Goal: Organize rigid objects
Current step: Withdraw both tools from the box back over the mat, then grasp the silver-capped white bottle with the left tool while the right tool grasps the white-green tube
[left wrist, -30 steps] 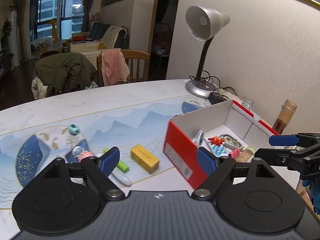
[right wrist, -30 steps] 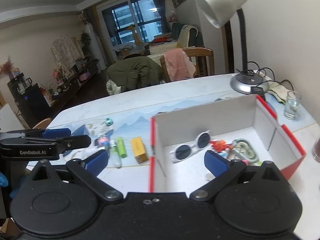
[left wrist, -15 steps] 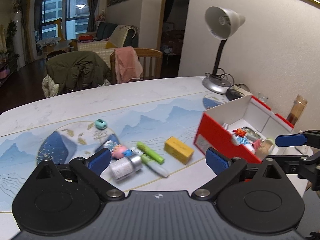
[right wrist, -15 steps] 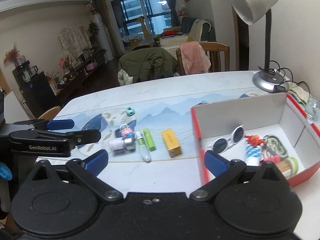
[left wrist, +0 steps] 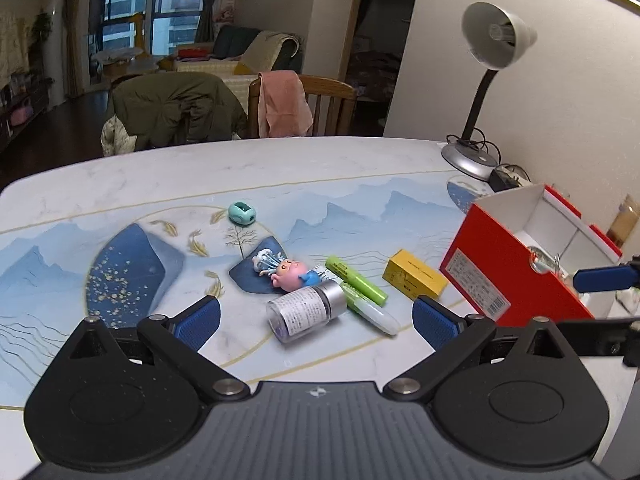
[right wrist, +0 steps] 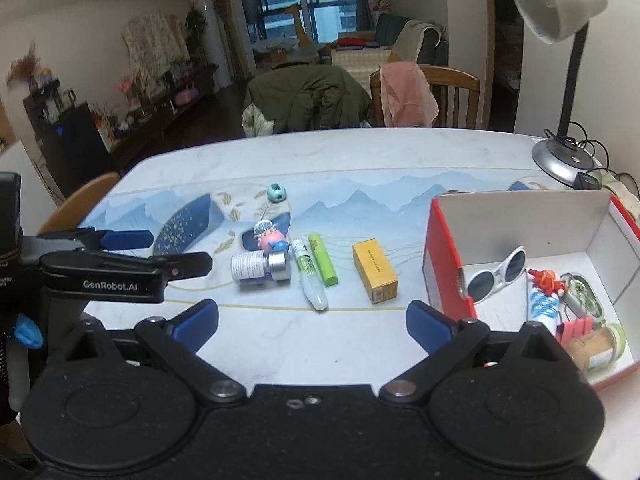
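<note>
Nearest, the left gripper (left wrist: pixel 316 318) has its jaws spread as wide as they go, wider than a second ago, with nothing between them; the right gripper (right wrist: pixel 312 320) stands apart and empty too. Both have swung away from the red box (right wrist: pixel 446 264), which filled their views a second ago and now sits off to the right; I take that as one drop done and the next pick beginning. Just beyond the left pads lies the small glass bottle (left wrist: pixel 306 312) on its side, touching the white pen (left wrist: pixel 370 310); beside that the green marker (left wrist: pixel 356 280) and the yellow box (left wrist: pixel 414 278); the pink pig toy (left wrist: pixel 290 270) behind; the teal sharpener (left wrist: pixel 241 213) farther back, well apart. Inside the box the white sunglasses (right wrist: pixel 496 274) and other small pieces already rest.
</note>
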`<act>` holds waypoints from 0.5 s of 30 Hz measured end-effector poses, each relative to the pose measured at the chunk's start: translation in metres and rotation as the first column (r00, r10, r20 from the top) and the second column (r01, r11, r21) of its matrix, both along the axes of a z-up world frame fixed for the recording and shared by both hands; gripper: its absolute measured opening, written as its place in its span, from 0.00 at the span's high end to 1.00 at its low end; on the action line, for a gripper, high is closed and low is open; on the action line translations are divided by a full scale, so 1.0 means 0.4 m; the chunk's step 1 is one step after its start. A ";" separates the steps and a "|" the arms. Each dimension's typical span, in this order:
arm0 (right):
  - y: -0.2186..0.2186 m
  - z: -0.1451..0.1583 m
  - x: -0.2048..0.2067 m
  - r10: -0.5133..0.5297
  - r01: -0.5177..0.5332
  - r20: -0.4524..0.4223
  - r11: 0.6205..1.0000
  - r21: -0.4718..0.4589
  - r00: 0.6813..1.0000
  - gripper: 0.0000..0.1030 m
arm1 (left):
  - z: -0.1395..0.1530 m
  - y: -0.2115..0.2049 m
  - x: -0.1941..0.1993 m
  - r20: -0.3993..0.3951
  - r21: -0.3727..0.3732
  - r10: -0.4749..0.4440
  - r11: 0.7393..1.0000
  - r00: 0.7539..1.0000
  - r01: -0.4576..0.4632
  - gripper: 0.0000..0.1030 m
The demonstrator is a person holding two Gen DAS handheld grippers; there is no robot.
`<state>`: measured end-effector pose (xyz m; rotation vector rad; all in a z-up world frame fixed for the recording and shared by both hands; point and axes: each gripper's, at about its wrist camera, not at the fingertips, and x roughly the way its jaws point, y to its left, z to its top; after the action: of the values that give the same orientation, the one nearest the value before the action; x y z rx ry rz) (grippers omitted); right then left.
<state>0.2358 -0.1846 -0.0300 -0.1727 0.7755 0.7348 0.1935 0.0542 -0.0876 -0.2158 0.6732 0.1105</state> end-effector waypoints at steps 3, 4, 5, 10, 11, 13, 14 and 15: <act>0.034 -0.020 0.012 0.020 -0.020 0.001 0.999 -0.032 1.000 0.05 | -0.017 0.012 0.023 0.002 -0.023 0.000 1.000 1.000 0.000 0.00; 0.046 -0.029 0.017 0.026 -0.026 -0.001 0.999 -0.045 1.000 0.07 | -0.022 0.013 0.032 0.000 -0.029 -0.003 1.000 1.000 0.003 0.00; 0.057 -0.036 0.021 0.034 -0.034 -0.001 0.998 -0.056 0.999 0.08 | -0.028 0.015 0.041 -0.001 -0.034 -0.007 0.999 1.000 0.007 0.00; 0.103 -0.089 0.052 0.063 -0.063 -0.004 0.993 -0.098 0.998 0.14 | -0.063 0.014 0.092 -0.032 -0.022 0.011 1.000 0.999 -0.012 0.00; 0.112 -0.100 0.062 0.061 -0.061 -0.007 0.992 -0.108 0.998 0.16 | -0.070 0.012 0.102 -0.039 -0.011 0.018 1.000 0.999 -0.019 0.00; 0.128 -0.122 0.081 0.063 -0.065 -0.021 0.990 -0.125 0.998 0.20 | -0.086 0.013 0.122 -0.061 -0.011 0.020 1.000 0.998 -0.021 0.00; 0.137 -0.131 0.087 0.069 -0.072 -0.023 0.989 -0.133 0.997 0.22 | -0.093 0.013 0.132 -0.071 -0.008 0.024 1.000 0.997 -0.025 0.00; 0.147 -0.140 0.092 0.077 -0.080 -0.022 0.987 -0.143 0.997 0.22 | -0.100 0.013 0.142 -0.084 -0.002 0.033 0.999 0.996 -0.034 0.00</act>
<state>0.2725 -0.1259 -0.0860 -0.3291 0.8413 0.7556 0.2502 0.0596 -0.1278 -0.2272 0.7531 0.1511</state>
